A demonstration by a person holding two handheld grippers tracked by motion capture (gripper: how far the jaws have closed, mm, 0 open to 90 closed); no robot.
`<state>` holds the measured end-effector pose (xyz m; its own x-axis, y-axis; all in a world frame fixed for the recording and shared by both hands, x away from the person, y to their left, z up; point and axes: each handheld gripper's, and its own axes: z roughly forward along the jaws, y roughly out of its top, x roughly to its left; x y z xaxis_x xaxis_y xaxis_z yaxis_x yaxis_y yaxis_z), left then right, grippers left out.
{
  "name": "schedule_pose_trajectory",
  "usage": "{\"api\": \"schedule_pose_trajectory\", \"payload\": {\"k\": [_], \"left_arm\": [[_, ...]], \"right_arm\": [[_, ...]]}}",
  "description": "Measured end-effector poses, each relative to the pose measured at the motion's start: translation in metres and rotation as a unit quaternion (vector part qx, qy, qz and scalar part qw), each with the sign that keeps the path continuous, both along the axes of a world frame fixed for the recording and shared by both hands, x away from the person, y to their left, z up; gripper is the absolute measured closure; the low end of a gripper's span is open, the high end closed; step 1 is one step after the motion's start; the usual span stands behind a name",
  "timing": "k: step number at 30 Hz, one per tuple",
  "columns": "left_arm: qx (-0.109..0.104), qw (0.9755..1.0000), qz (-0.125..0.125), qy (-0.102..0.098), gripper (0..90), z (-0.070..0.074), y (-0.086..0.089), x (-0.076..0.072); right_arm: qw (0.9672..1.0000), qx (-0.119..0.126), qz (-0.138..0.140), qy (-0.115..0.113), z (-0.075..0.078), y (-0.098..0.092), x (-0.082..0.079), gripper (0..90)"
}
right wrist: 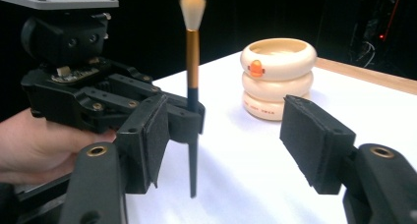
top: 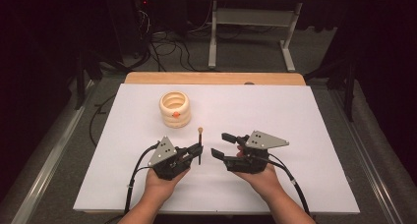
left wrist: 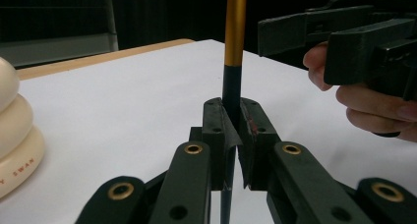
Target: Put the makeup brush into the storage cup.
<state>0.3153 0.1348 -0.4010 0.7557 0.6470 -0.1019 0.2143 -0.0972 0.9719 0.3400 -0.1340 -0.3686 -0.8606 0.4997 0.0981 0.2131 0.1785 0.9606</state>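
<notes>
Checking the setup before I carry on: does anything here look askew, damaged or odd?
Nothing looks spilled or broken. The brush stands upright, bristles up, clamped in the left claw above the table. The right claw is open, apart from it. The cream holder stands upright.

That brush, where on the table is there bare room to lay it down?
Bare patches: the table's whole right side, and the left edge beside the holder. It is crowded in the front middle, where the left gripper holds the brush near the right gripper.
</notes>
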Motion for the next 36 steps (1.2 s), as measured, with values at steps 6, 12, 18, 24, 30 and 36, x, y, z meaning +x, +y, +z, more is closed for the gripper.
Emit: {"api": "schedule_pose_trajectory", "payload": {"k": [6,12,18,24,30,36], "left_arm": [[-0.006,1.0,0.006,-0.001,83.0,0.002,0.004,0.0],[-0.011,0.9999,0.01,-0.002,83.0,0.004,0.007,0.0],[-0.014,0.9998,0.012,0.001,83.0,0.005,0.01,0.0],[-0.013,0.9998,0.013,0.0,83.0,0.005,0.01,0.0],[-0.015,0.9997,0.018,-0.001,83.0,0.007,0.015,0.002],[-0.014,0.9995,0.029,-0.005,83.0,0.01,0.022,0.002]], "right_arm": [[0.9999,-0.009,-0.013,-0.002,0.0,-0.008,0.001,31.0],[0.9992,-0.026,-0.03,-0.009,-0.003,-0.023,0.002,27.0],[0.9979,-0.044,-0.047,-0.008,-0.009,-0.038,0.003,21.9],[0.9973,-0.035,-0.064,-0.008,-0.014,-0.046,0.003,15.6],[0.996,-0.029,-0.083,-0.016,-0.019,-0.052,0.001,3.9],[0.9951,-0.026,-0.095,-0.012,-0.023,-0.061,0.001,1.0]]}}
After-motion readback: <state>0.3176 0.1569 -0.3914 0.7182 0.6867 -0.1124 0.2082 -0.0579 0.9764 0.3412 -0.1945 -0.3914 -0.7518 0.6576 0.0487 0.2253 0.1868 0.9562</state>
